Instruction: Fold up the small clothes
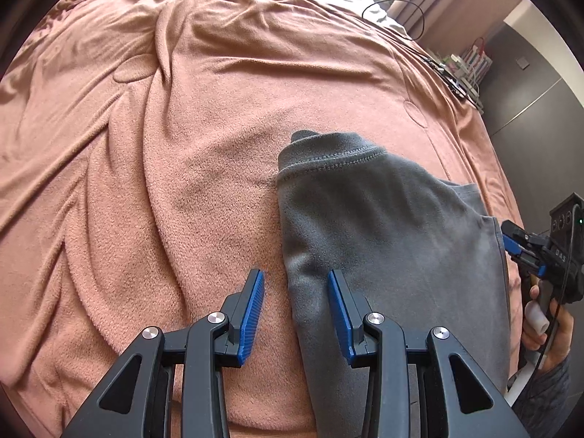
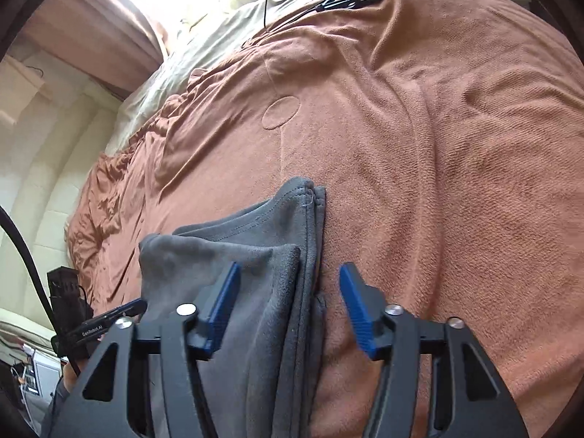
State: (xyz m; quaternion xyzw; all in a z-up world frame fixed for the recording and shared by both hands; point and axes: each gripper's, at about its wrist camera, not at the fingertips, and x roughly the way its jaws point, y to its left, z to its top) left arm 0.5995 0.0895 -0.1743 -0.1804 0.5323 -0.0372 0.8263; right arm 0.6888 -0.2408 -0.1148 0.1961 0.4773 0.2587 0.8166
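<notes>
A small grey fleece garment (image 1: 387, 241) lies folded in layers on a salmon-brown blanket (image 1: 164, 146). My left gripper (image 1: 295, 273) is open, its blue pads straddling the garment's left edge just above it. In the right wrist view the same grey garment (image 2: 270, 292) shows stacked edges, and my right gripper (image 2: 290, 268) is open over its right edge, holding nothing. The right gripper (image 1: 511, 235) also shows at the far right of the left wrist view, by the garment's side.
The blanket (image 2: 438, 146) is rumpled with ridges to the left. A pale green sheet (image 2: 204, 36) and black cables (image 1: 434, 58) lie at the far end. A hand (image 1: 547, 332) holds the right tool.
</notes>
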